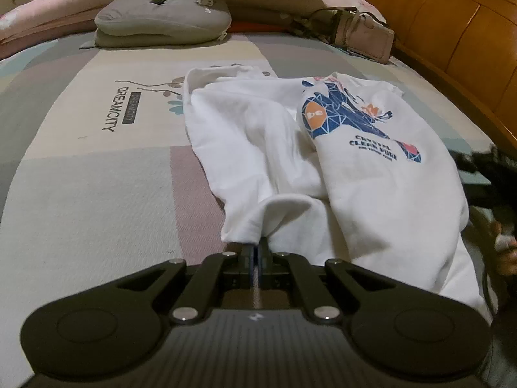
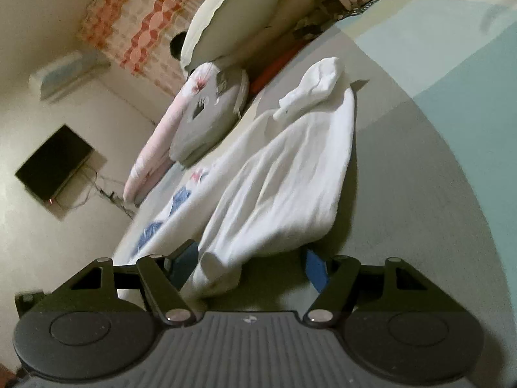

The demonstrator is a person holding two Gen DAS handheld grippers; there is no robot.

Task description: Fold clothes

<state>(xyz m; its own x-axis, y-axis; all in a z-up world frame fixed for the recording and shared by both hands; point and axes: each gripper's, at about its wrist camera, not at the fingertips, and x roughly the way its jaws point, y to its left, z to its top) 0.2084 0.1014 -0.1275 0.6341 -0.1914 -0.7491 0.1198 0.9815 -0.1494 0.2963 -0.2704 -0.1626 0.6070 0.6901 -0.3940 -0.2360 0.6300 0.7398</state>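
The left hand-held gripper (image 1: 255, 252) has its 2 jaws pressed together on a fold of the white sweatshirt (image 1: 323, 161), pinching the cloth at its near edge. From that pinch the garment runs away ahead and to the right across the bed (image 1: 97, 194), rumpled, with a blue and orange printed graphic (image 1: 342, 113) showing on the half to the right of the gripper. Beyond the garment, ahead and to the left, a grey cushion (image 1: 161, 19) lies on the patterned bedsheet, and a beige handbag (image 1: 365, 37) sits ahead to the right, against the wooden headboard (image 1: 452, 32). At the right edge of this view a person's hand (image 1: 504, 249) shows, blurred.

The right hand-held gripper (image 2: 250, 268) has its 2 jaws spread apart, with blue pads (image 2: 316, 268) on their inner faces. A rolled edge of the sweatshirt (image 2: 290, 168) lies between them, nearer the left jaw; whether either pad touches it I cannot tell. The rest of the cloth stretches ahead of this gripper over the bed. Far ahead to the left lie pillows (image 2: 232, 16), and a dark screen (image 2: 55, 165) hangs on the wall to the left.
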